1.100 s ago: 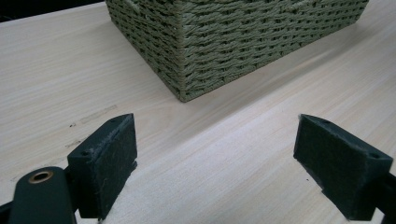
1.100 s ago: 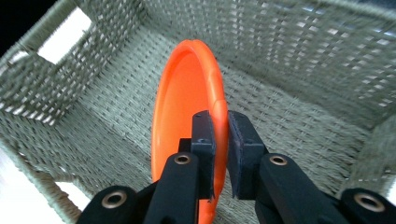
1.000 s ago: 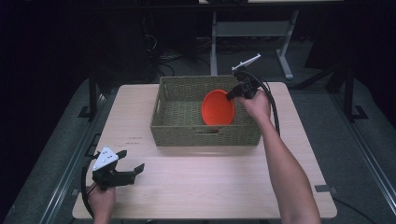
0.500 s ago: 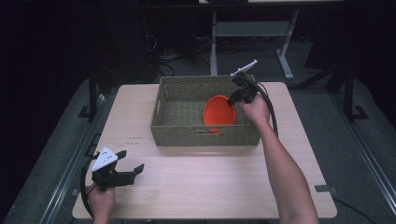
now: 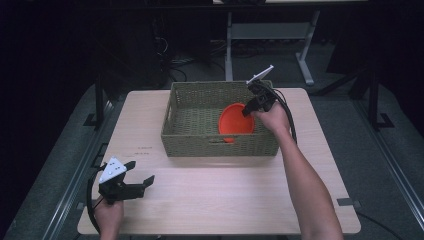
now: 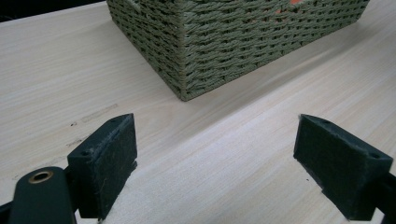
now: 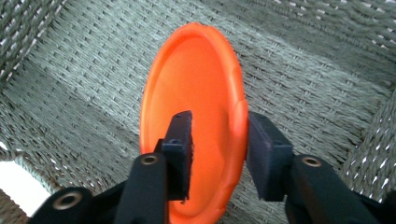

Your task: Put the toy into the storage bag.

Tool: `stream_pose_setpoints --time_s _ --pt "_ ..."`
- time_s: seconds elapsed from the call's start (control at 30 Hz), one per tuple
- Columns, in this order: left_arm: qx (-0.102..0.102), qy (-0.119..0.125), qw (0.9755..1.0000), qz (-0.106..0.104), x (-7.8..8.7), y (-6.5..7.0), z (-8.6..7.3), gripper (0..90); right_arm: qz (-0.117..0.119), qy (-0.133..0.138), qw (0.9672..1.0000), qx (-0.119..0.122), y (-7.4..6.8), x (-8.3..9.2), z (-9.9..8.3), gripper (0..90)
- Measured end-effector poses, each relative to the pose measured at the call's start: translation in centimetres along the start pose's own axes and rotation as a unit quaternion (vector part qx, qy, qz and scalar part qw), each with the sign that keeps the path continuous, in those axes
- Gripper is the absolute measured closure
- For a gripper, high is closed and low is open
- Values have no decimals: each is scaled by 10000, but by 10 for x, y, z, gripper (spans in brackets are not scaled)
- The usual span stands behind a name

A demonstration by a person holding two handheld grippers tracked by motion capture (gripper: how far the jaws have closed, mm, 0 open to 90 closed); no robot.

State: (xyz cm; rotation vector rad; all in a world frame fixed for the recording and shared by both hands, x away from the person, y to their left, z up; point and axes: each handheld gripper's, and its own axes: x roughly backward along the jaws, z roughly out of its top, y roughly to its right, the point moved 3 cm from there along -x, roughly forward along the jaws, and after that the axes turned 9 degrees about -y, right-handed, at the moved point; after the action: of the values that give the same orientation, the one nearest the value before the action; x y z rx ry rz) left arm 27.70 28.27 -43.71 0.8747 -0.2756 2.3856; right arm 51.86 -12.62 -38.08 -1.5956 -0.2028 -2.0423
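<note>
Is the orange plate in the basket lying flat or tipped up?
Tipped up. The orange plate stands on edge inside the woven basket, its rim between the right gripper fingers, which have just been opening.

- The worktop (image 5: 225,195) is a pale wood-grain rectangle with rounded corners, standing on a dark grey floor (image 5: 380,165).
- 1 woven green basket (image 5: 200,112) sits directly on it, at the far middle, its long side parallel to the worktop's far edge.
- In the left gripper view, the basket's near corner (image 6: 187,88) rests flat on the boards.
- A faint small dark marking (image 5: 143,149) lies on the surface just left of the basket.
</note>
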Motion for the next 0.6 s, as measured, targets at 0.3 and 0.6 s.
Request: stream_pose_setpoints --time_s 0.3,0.6 --pt "-10 1 10000 -2 0 1 0 128 -118 -242 9996 -4 1 -5 -3 519" --pt "-7 15 10000 6 1 1 0 128 -124 -308 9994 -21 3 -6 -4 493"
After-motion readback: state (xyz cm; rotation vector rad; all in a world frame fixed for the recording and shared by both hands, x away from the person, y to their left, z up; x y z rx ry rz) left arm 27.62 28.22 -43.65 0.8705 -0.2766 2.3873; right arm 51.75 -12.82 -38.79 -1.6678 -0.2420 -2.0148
